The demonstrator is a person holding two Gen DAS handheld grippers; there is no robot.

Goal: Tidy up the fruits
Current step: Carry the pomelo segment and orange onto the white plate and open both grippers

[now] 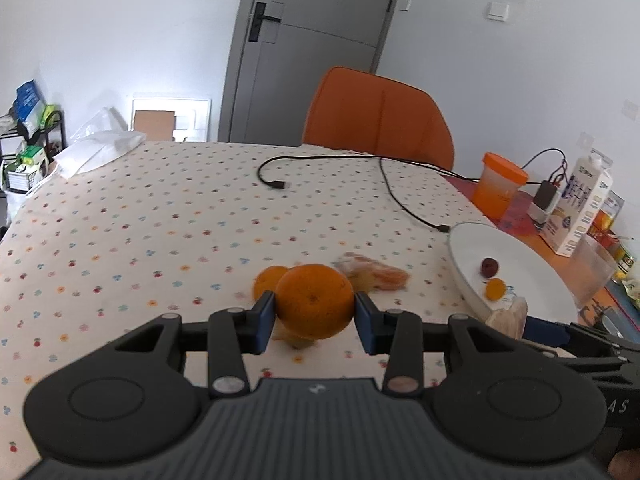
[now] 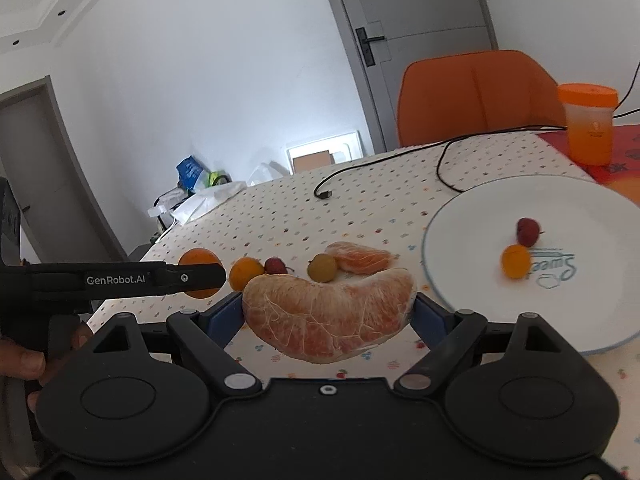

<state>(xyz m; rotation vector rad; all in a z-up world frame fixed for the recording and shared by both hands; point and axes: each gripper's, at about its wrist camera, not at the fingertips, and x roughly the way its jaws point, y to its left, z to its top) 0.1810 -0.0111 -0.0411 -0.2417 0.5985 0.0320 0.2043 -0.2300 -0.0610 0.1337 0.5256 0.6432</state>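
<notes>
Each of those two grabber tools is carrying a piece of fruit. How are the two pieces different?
The round orange in the left gripper is whole, smooth-skinned and ball-shaped. The peeled grapefruit segment in the right gripper is a curved wedge with pale membrane and white veins. The segment spans much wider jaws than the orange. Both are citrus, clamped between blue pads above the dotted tablecloth.

The setting was a room in a home, used as a dining area. A table [image 1: 168, 216] carried a cloth printed with small flowers and cherries, and an orange upholstered chair [image 1: 378, 114] stood at its far side. A white plate [image 2: 568, 308], an orange-lidded cup [image 2: 588, 124] and a milk carton [image 1: 580, 208] sat on the table. A grey interior door [image 1: 312, 40] with a lever handle, wall switches and a cluttered storage rack [image 1: 28, 148] completed the domestic surroundings.
</notes>
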